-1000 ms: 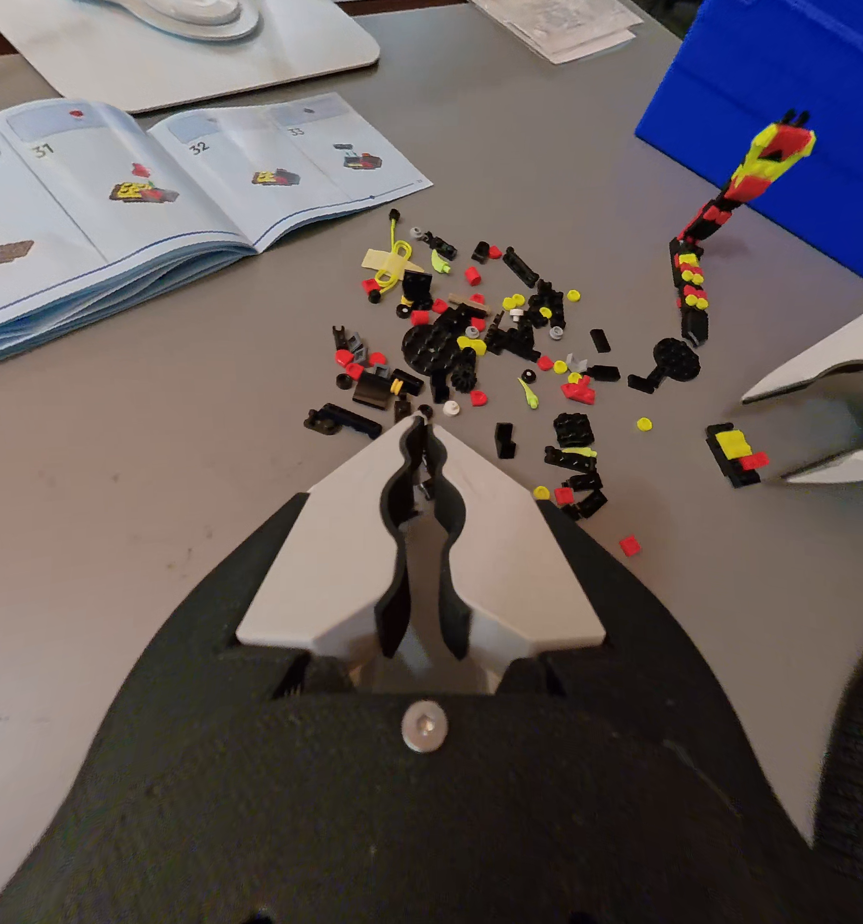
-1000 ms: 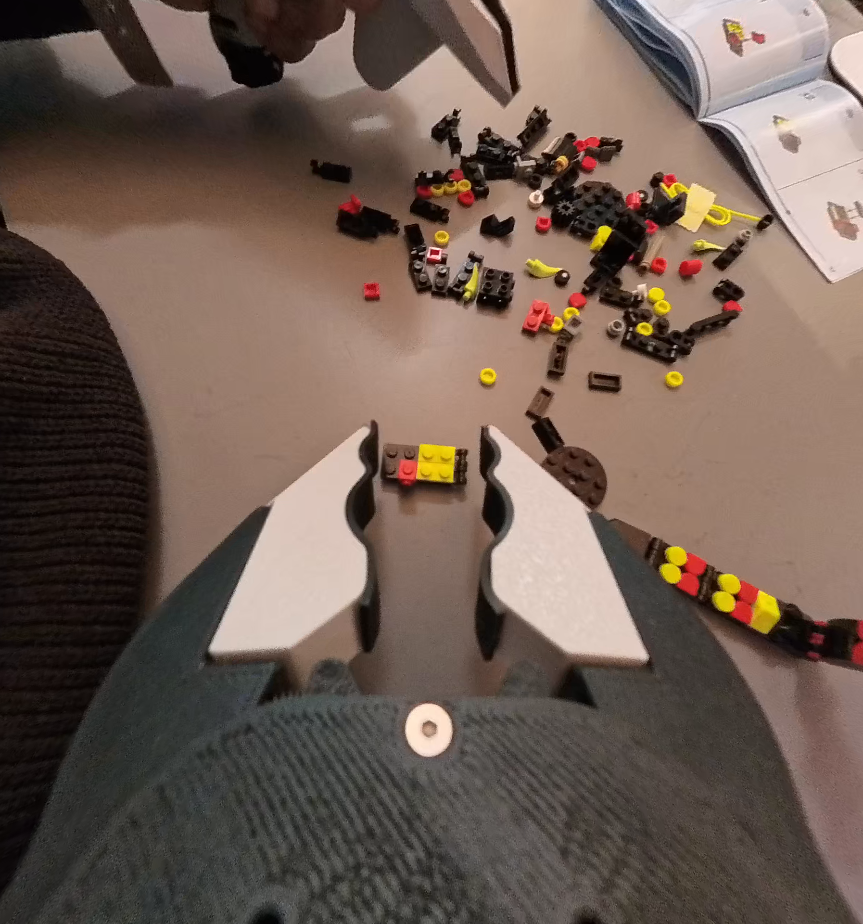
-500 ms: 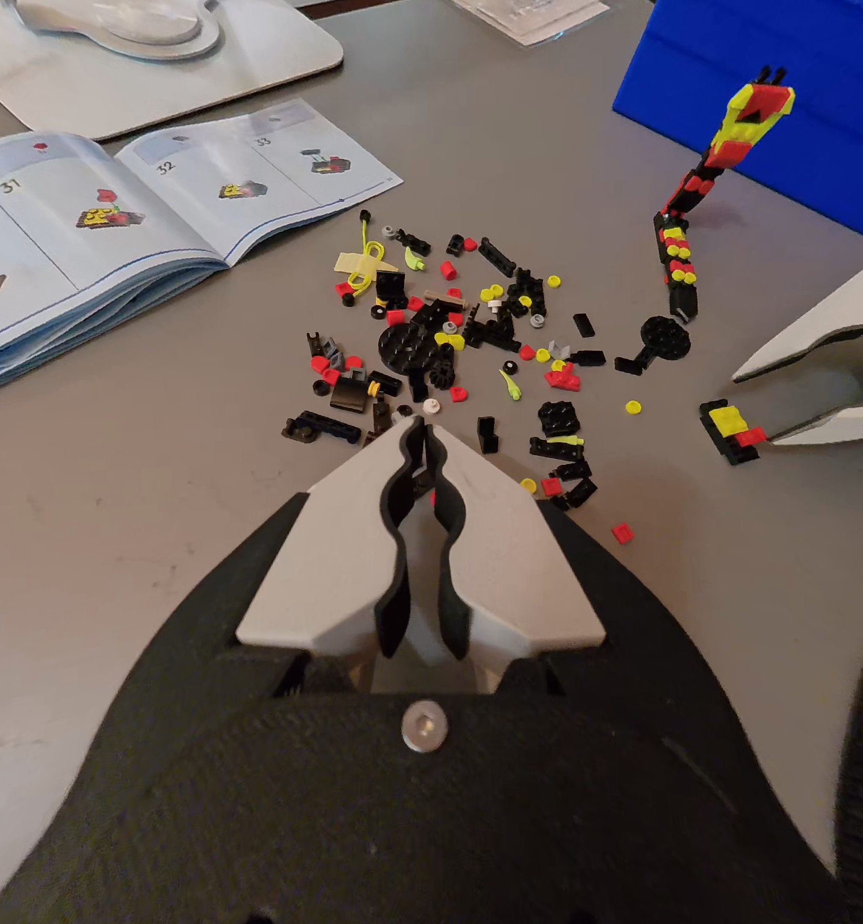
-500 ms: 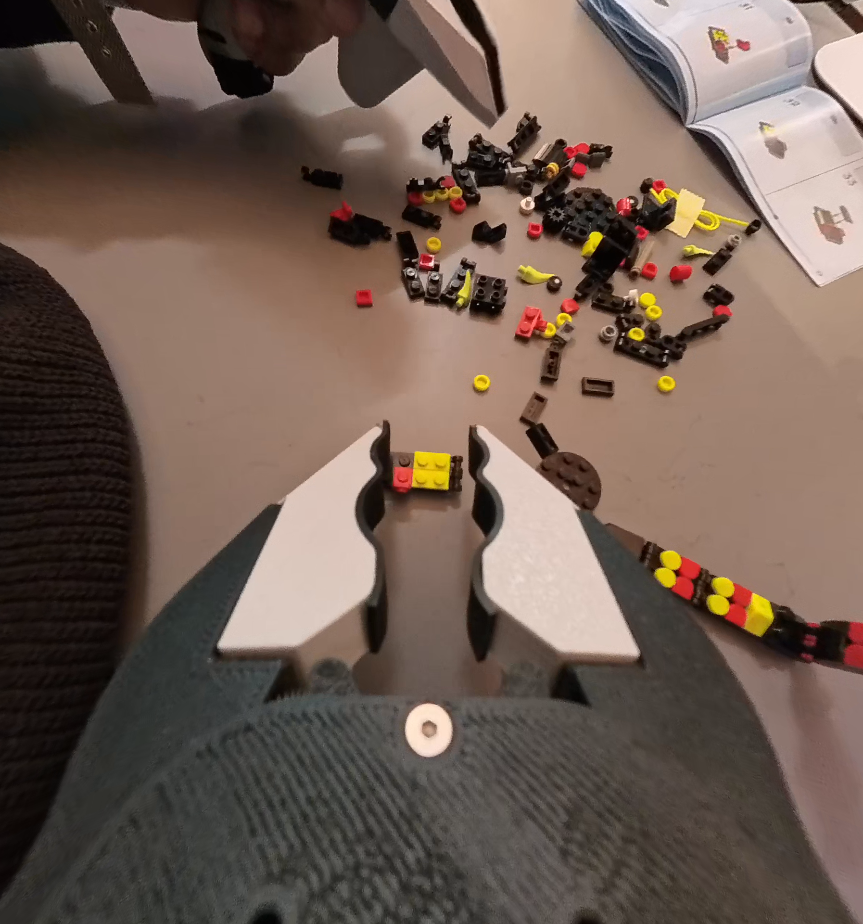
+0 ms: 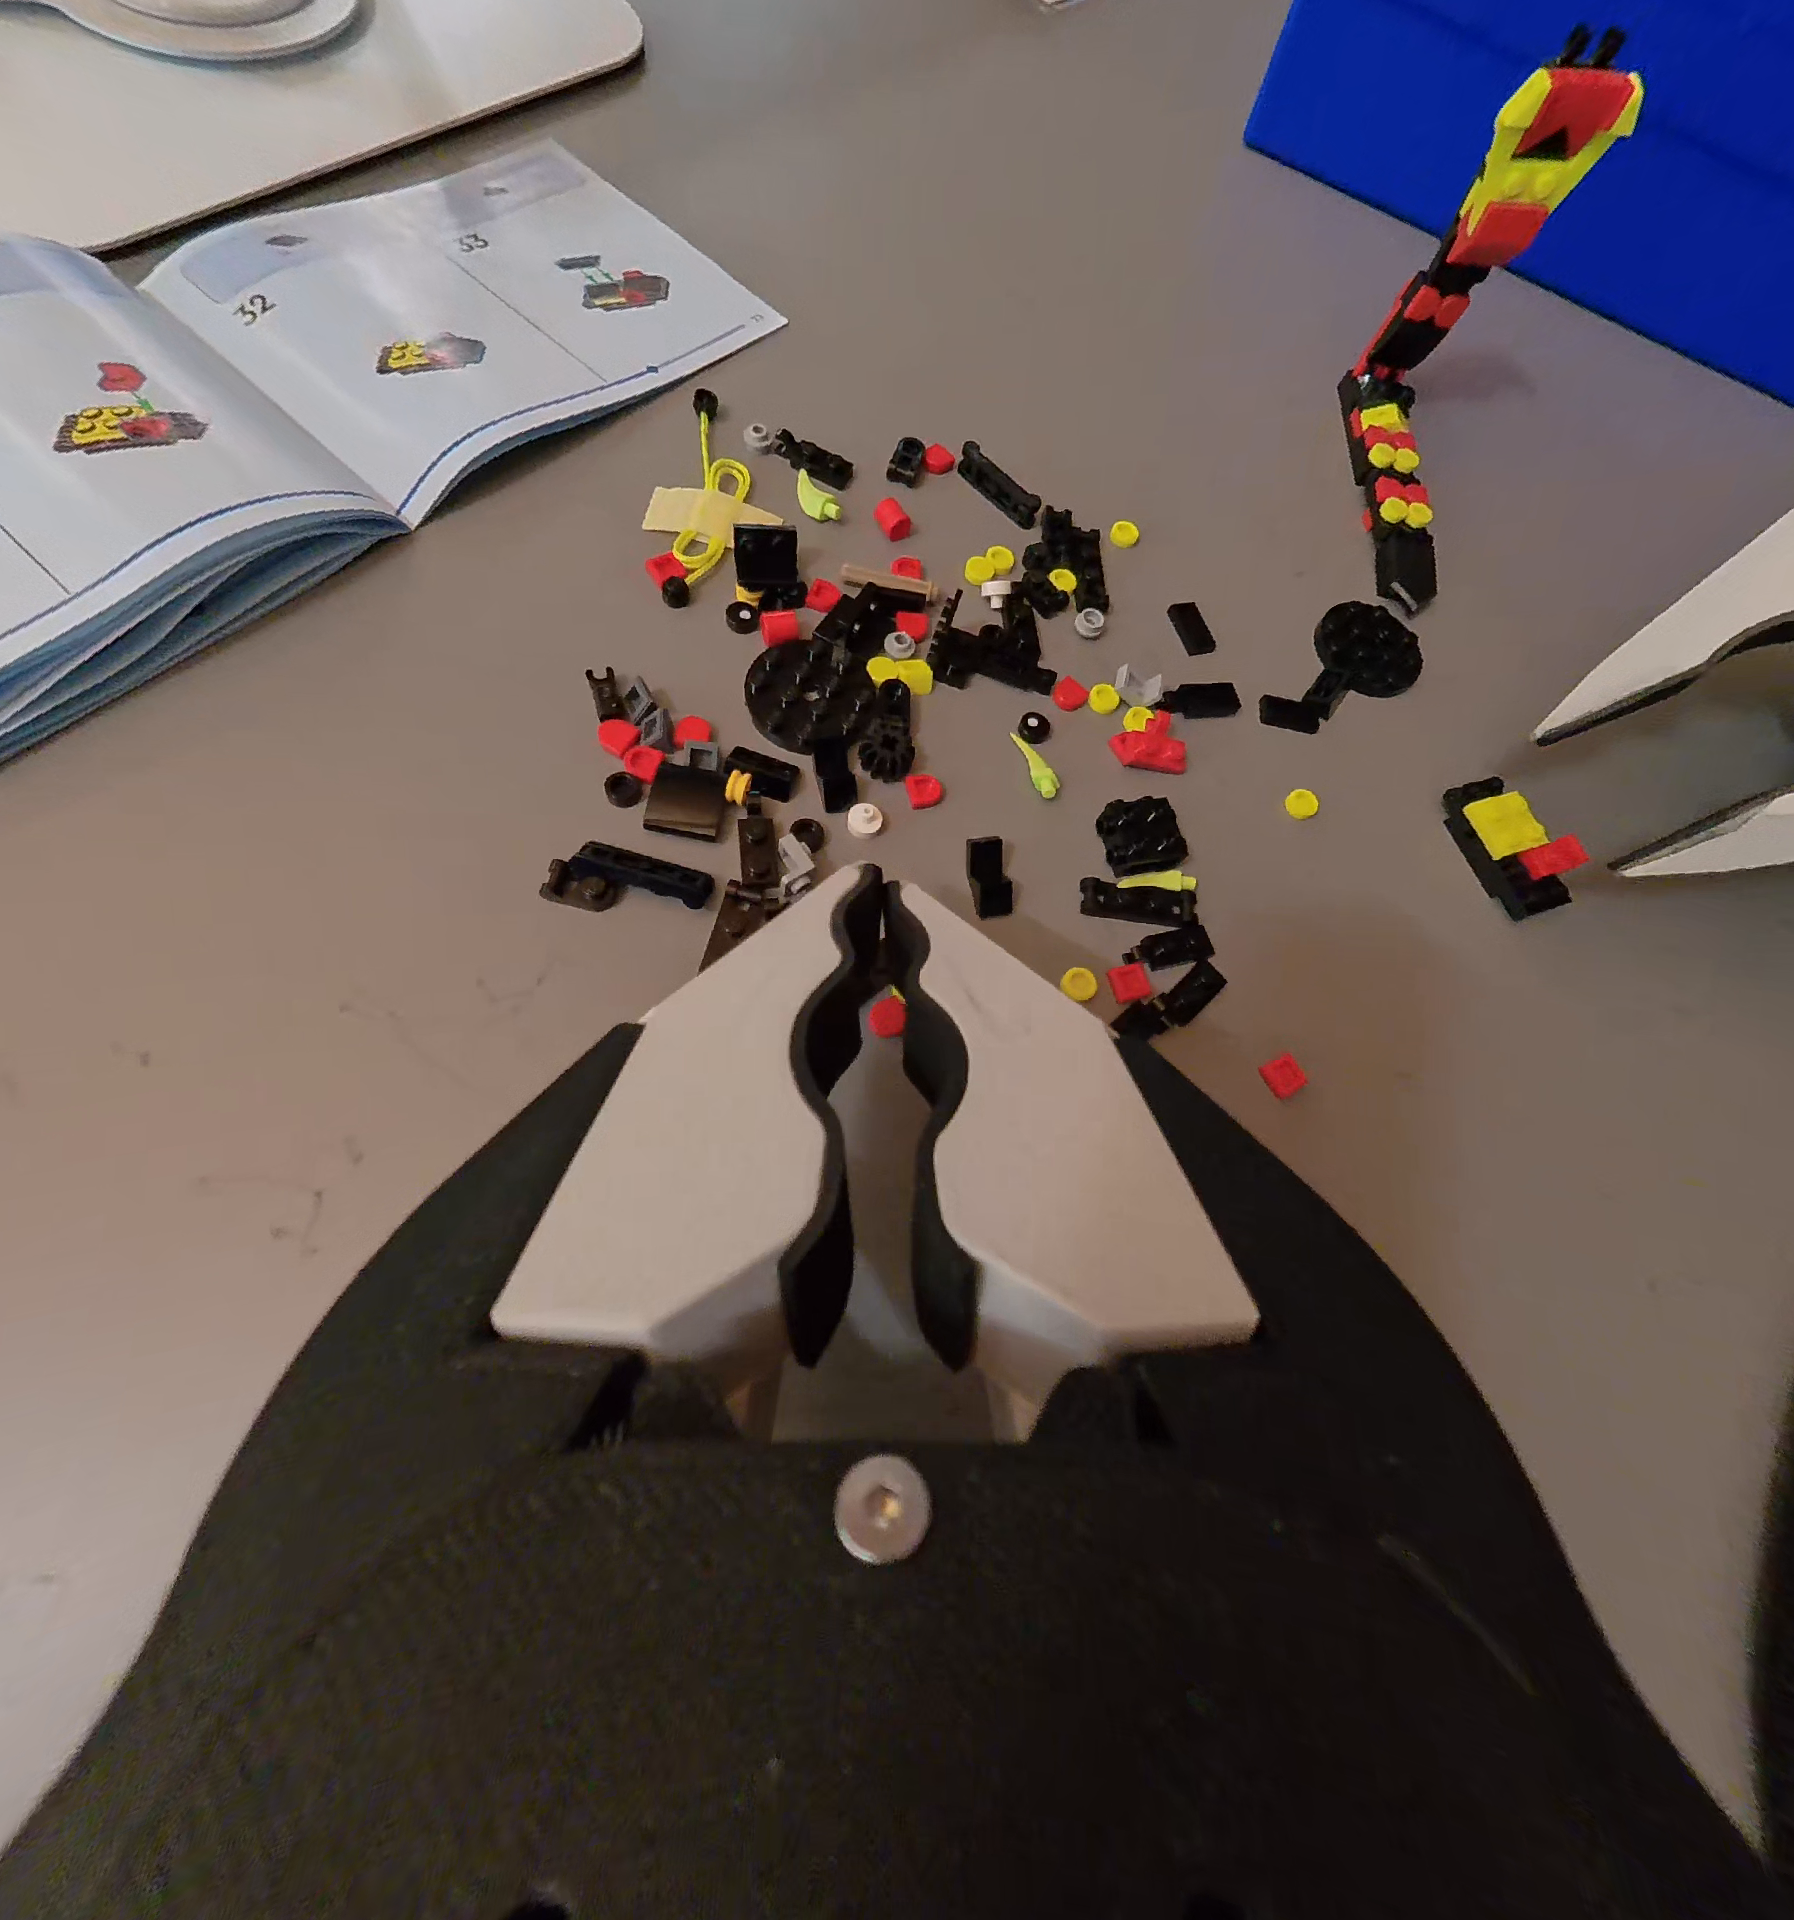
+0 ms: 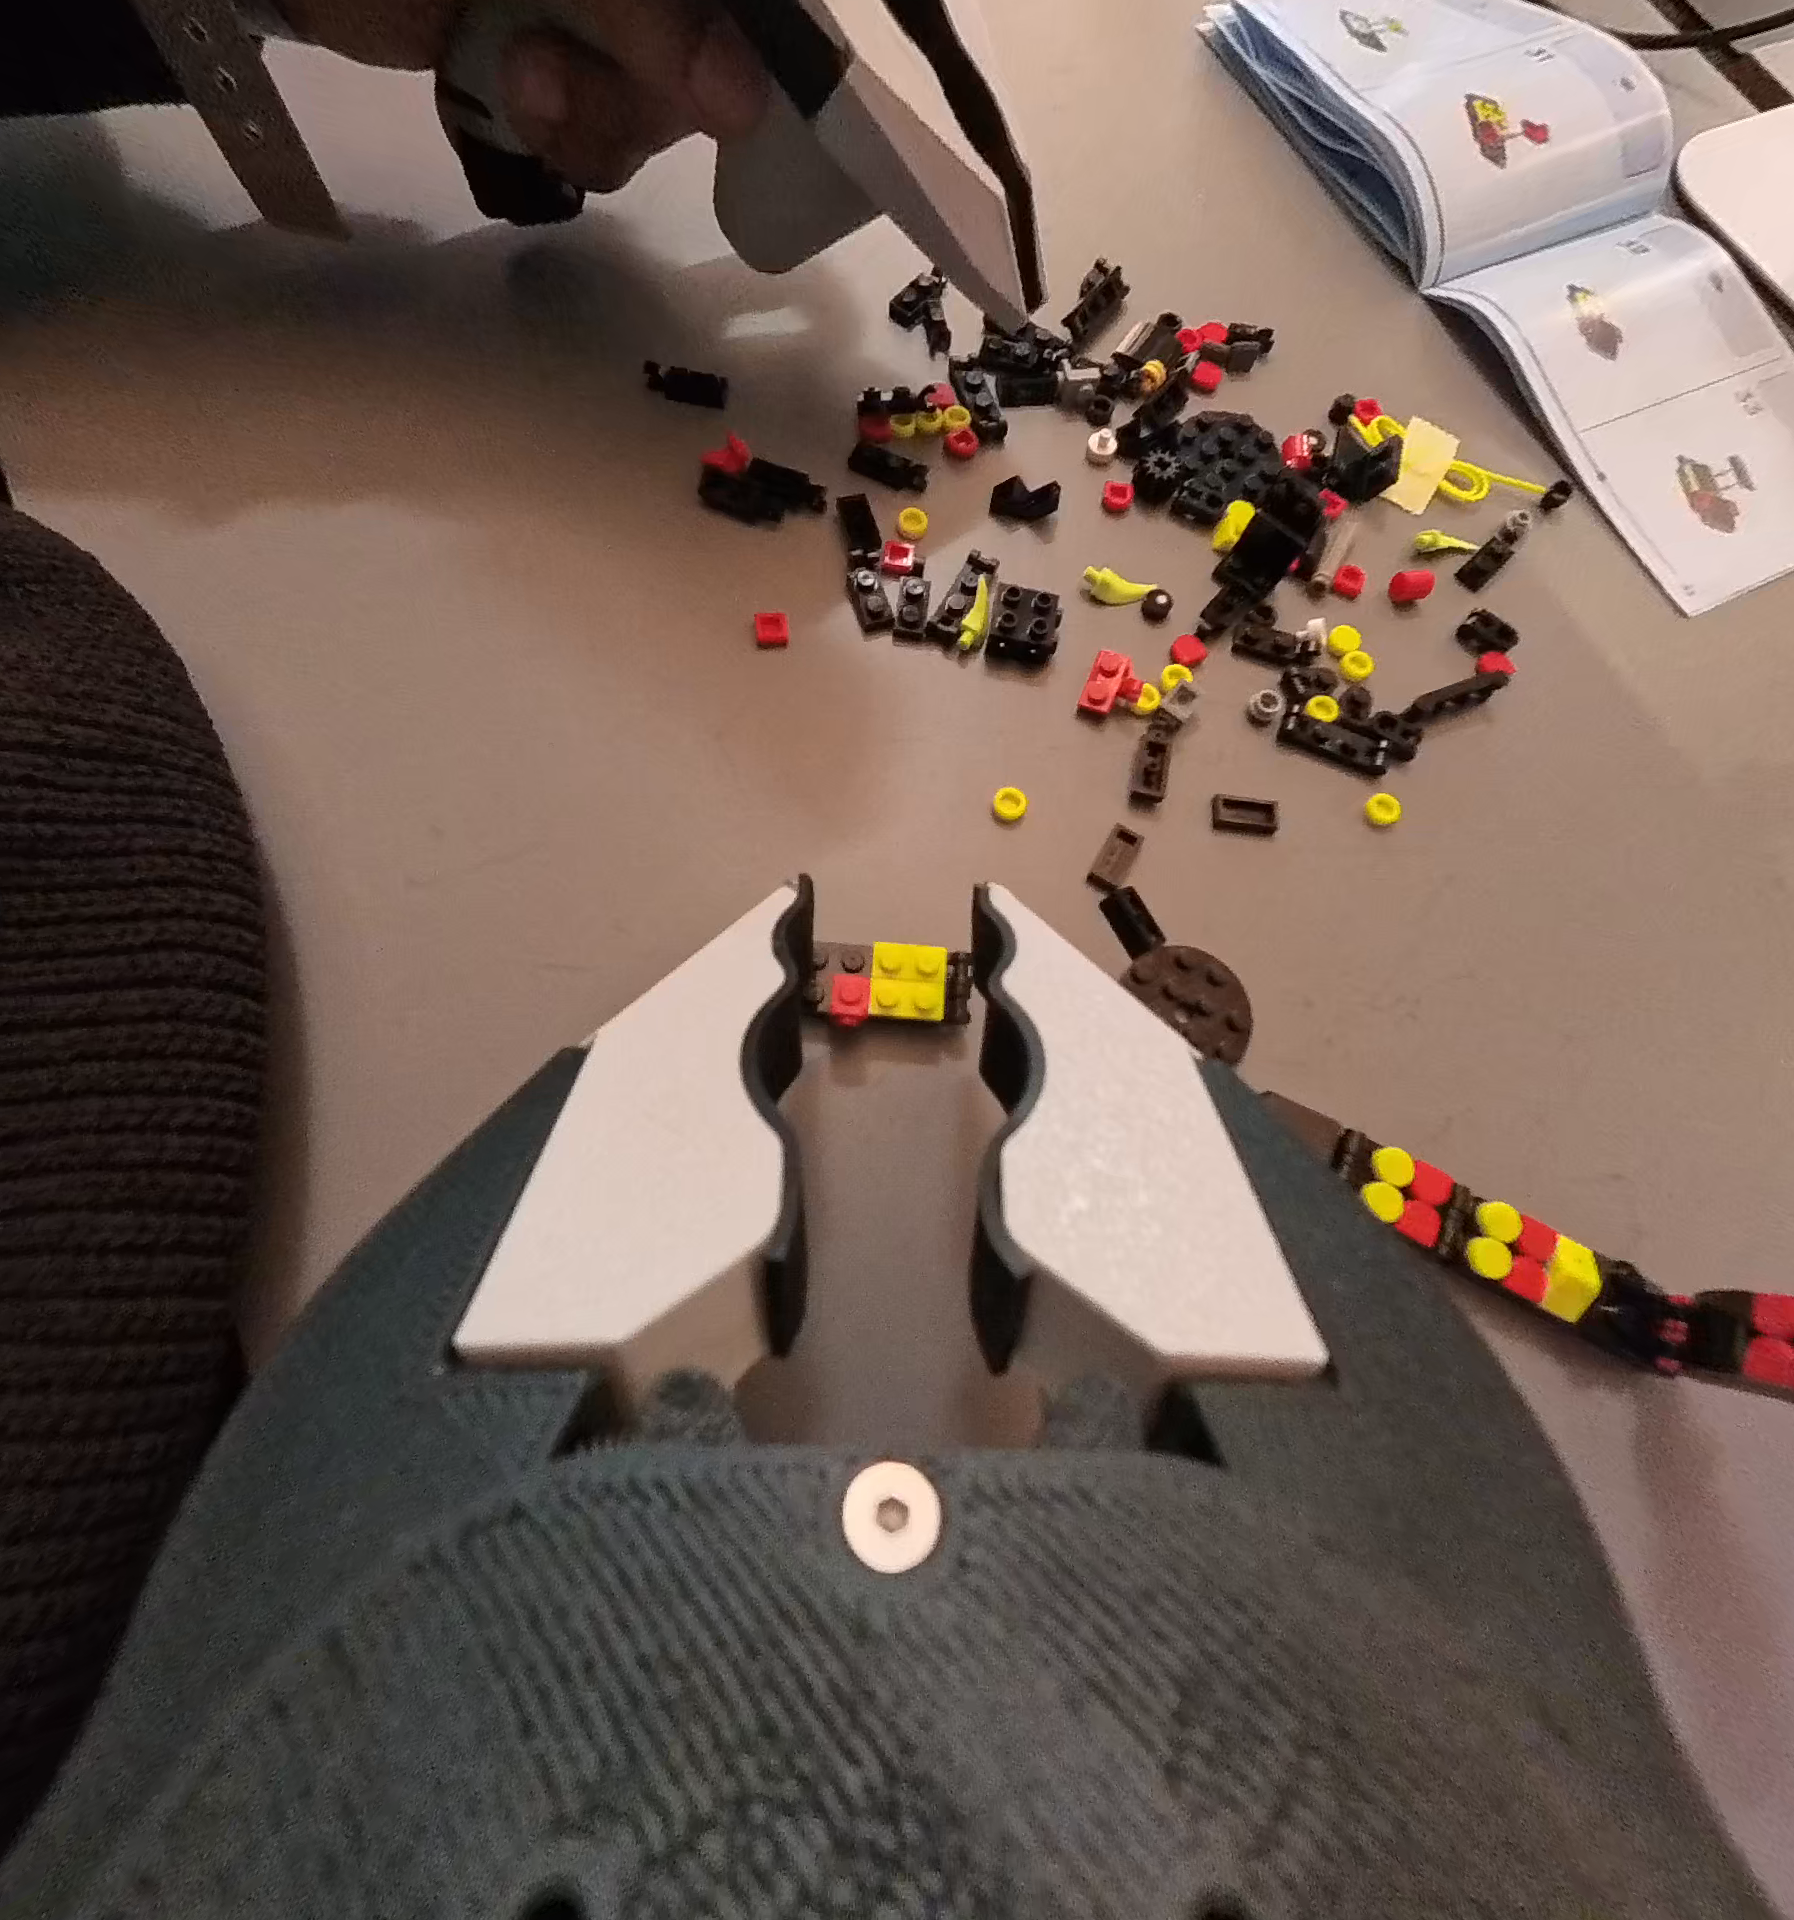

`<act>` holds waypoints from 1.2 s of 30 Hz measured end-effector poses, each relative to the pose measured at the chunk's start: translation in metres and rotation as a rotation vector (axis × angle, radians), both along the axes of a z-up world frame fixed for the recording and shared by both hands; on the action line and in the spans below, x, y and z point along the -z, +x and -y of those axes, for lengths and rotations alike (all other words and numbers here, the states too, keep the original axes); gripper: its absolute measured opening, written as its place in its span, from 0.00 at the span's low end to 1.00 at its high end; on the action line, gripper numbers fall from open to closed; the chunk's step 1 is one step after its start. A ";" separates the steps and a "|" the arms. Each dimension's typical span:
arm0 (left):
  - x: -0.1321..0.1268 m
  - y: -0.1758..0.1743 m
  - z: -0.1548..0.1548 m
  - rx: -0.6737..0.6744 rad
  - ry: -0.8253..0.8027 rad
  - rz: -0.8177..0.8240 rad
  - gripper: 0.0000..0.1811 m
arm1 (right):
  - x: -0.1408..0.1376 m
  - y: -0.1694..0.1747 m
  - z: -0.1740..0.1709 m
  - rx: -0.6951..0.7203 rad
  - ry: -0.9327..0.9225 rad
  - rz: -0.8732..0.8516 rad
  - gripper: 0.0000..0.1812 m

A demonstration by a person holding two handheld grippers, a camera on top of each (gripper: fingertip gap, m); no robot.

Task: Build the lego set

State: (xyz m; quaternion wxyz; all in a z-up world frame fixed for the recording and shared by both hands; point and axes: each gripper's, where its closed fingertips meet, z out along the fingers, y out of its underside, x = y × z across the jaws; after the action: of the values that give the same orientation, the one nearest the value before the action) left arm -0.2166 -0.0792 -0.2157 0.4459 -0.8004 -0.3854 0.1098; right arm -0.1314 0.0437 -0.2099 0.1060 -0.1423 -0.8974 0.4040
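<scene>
Currently we're keeping the desk (image 5: 249,1039) pile of loose pieces (image 5: 934,665) central; right hand-held gripper (image 6: 888,935) is bracketing, jaws apart, the small black-yellow-red subassembly (image 6: 888,982) to steady it; left hand-held gripper (image 5: 880,904) is pinched closed, a red piece (image 5: 885,1016) showing between its jaws.

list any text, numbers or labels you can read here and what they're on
On the instruction booklet: printed step numbers beside its build drawings; I do not quote writing from pictures.
On the blue box and the lego pieces: no writing visible.
</scene>
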 end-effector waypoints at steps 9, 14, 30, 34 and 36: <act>-0.007 0.048 -0.013 0.343 -0.052 0.003 0.00 | -0.001 0.002 0.001 -0.005 -0.005 -0.001 0.16; 0.010 0.066 0.004 0.404 -0.176 0.050 0.00 | -0.001 0.003 0.002 -0.007 -0.006 0.001 0.16; 0.019 0.092 0.002 0.504 -0.190 0.170 0.03 | 0.000 0.003 0.001 -0.009 0.004 -0.001 0.16; 0.020 0.094 0.010 0.497 -0.209 0.199 0.04 | 0.000 0.003 0.001 -0.009 0.002 -0.001 0.16; 0.020 0.096 0.012 0.505 -0.206 0.212 0.04 | 0.000 0.003 0.001 -0.009 0.003 0.000 0.16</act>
State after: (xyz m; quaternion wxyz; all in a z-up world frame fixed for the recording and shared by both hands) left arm -0.1202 -0.0911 -0.2360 0.3330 -0.9189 -0.2053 -0.0503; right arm -0.1283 0.0425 -0.2101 0.1045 -0.1380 -0.8987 0.4030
